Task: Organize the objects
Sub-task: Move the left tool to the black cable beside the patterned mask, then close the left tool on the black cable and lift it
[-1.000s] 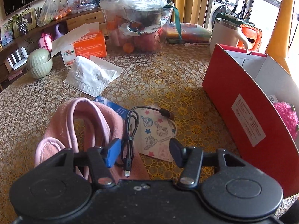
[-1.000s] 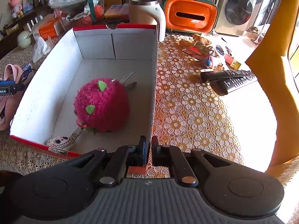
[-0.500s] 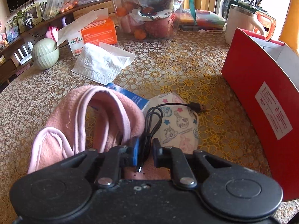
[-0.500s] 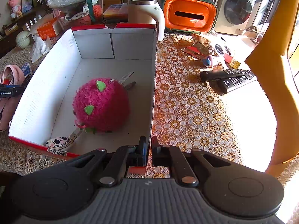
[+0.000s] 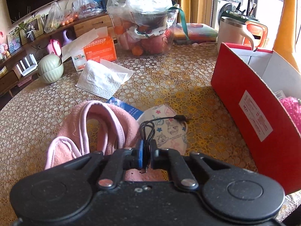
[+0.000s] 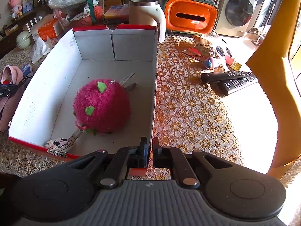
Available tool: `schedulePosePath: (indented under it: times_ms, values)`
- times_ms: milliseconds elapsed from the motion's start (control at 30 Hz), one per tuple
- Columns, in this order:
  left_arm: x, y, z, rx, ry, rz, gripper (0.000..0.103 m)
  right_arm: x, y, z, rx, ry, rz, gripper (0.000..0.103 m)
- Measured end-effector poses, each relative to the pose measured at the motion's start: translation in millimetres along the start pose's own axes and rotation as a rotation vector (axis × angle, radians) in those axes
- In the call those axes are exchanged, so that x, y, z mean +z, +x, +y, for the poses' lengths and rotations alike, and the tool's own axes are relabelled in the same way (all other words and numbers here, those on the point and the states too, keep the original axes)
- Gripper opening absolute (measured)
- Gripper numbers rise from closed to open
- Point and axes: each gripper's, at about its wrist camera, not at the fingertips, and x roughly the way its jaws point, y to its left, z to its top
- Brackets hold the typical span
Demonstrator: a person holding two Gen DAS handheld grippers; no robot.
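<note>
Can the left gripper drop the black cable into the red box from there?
Probably yes. The left gripper is shut on the black cable, and the red box stands open-topped just beside it. Only the box's tall near wall lies between, so the cable must be lifted over.

Landmark: red cardboard box (image 6: pixel 116 45) with white interior. In it lie a pink fuzzy ball toy (image 6: pixel 101 105) and, nearer, a white grinning-face charm (image 6: pixel 58 144). Behind the box stands a cream lidded mug (image 6: pixel 146 11); right of it, two black remote controls (image 6: pixel 229 79); left, a pink fleece slipper (image 5: pixel 97 130).
</note>
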Motion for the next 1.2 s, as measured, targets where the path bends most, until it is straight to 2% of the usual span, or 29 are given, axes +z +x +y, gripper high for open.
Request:
schedulePosePath:
  times_ms: [67, 100, 267, 433, 500, 567, 633, 667, 700, 833, 933, 1000, 1200]
  values:
    - [2.1, -10.6, -1.8, -0.012, -0.004, -0.018, 0.004, -0.2, -0.2, 0.4, -0.001, -0.002, -0.003, 0.005]
    - [3.3, -15.6, -2.6, -0.021, -0.008, -0.025, 0.0, -0.3, -0.2, 0.5, -0.001, -0.001, -0.004, 0.005]
    - [11.4, -37.6, -8.2, -0.054, 0.005, -0.057, 0.0, -0.7, -0.2, 2.1, -0.004, -0.011, -0.011, 0.005]
    - [7.5, -35.1, -13.1, -0.092, 0.03, -0.016, 0.002, -1.3, -0.1, 2.2, 0.001, -0.012, -0.014, 0.005]
    - [3.1, -29.8, -13.4, -0.091, 0.029, 0.006, 0.022, -1.6, -0.4, 1.9, 0.004, -0.011, -0.015, 0.005]
    - [-0.3, -24.3, -12.6, -0.094, 0.023, 0.024, 0.028, -1.8, -0.8, 1.1, 0.007, -0.009, -0.016, 0.005]
    - [-2.9, -19.2, -12.1, -0.085, 0.017, 0.039, 0.042, -2.0, -0.6, 1.2, 0.009, -0.01, -0.016, 0.005]
    - [-4.3, -17.4, -12.0, -0.079, 0.015, 0.041, 0.056, -2.0, -0.6, 1.2, 0.009, -0.011, -0.016, 0.005]
    - [-5.8, -15.6, -12.0, -0.074, 0.016, 0.041, 0.065, -2.0, -0.6, 1.2, 0.009, -0.011, -0.016, 0.005]
    - [-11.4, -3.8, -15.1, -0.066, 0.033, 0.076, 0.064, -2.3, -0.6, 1.6, 0.01, -0.013, -0.015, 0.005]
    - [-16.3, 4.7, -19.0, -0.069, 0.044, 0.099, 0.059, -2.4, -0.5, 1.7, 0.011, -0.013, -0.015, 0.005]
    - [-18.5, 9.2, -20.7, -0.073, 0.043, 0.113, 0.05, -2.4, -0.5, 1.7, 0.012, -0.014, -0.015, 0.005]
    - [-23.5, 19.6, -24.6, -0.038, 0.064, 0.14, 0.04, -2.3, -0.5, 1.7, 0.012, -0.014, -0.015, 0.005]
